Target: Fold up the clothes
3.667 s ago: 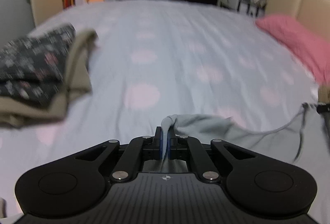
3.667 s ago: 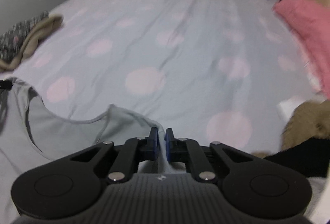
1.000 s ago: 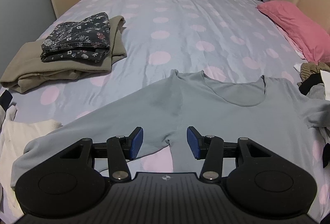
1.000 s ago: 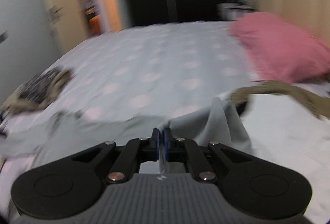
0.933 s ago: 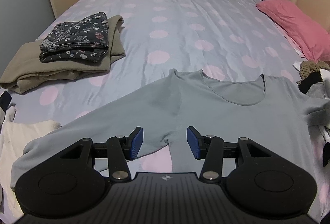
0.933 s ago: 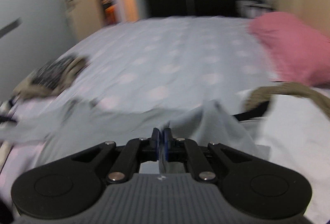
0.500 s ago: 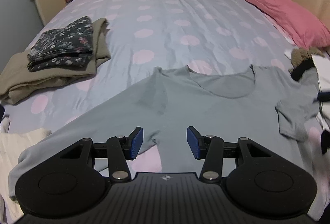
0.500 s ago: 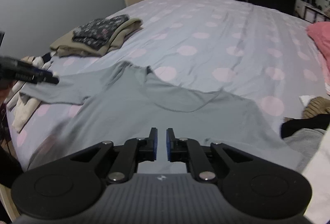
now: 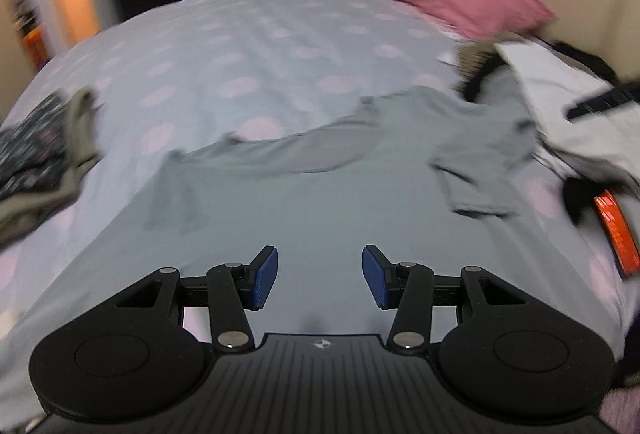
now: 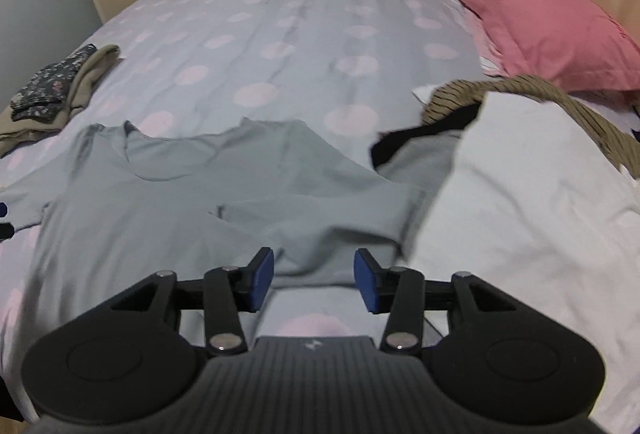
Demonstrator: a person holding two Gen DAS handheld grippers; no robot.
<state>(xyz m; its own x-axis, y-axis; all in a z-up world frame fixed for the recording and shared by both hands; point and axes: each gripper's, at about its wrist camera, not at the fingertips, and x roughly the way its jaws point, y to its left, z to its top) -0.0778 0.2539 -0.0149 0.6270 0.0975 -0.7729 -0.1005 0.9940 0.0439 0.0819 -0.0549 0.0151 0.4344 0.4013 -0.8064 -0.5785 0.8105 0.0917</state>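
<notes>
One grey shirt [image 10: 168, 206] lies spread flat on the dotted bed [image 10: 304, 46], with its right sleeve folded in over its body. The left gripper [image 9: 319, 276] and the right gripper [image 10: 314, 274] both hang just above the shirt with their blue fingers wide apart, holding nothing. A pile of clothes [image 10: 520, 194] sits beside the shirt on the right, near a pink pillow [image 10: 536, 18], and folded clothes [image 10: 52, 86] lie well away on the left.

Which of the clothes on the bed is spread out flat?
The grey shirt, lying open in front of both tools. The flowery one sits folded on a tan stack, and the white one is in a heap.
</notes>
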